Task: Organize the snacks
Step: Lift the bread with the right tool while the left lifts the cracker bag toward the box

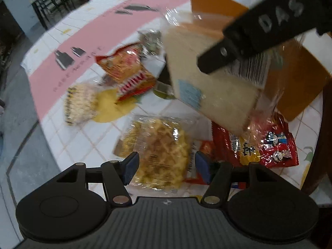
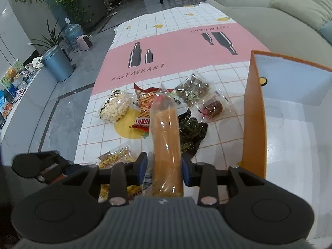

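My right gripper (image 2: 165, 167) is shut on a clear-wrapped sandwich bread pack (image 2: 166, 137), held in the air beside the orange box (image 2: 254, 112). In the left wrist view the same pack (image 1: 211, 76) hangs under the right gripper's black finger (image 1: 224, 54), in front of the orange box (image 1: 290, 87). My left gripper (image 1: 167, 167) is open and empty, just above a waffle pack (image 1: 159, 151). A red snack bag (image 1: 276, 145) lies to its right.
On the tiled tablecloth (image 2: 178, 47) lie a popcorn bag (image 2: 115, 108), a red chips bag (image 2: 145, 103), a green candy bag (image 2: 193, 89), a dark green pack (image 2: 189, 132) and a brown cake pack (image 2: 213, 106). A sofa (image 2: 280, 22) stands behind the table.
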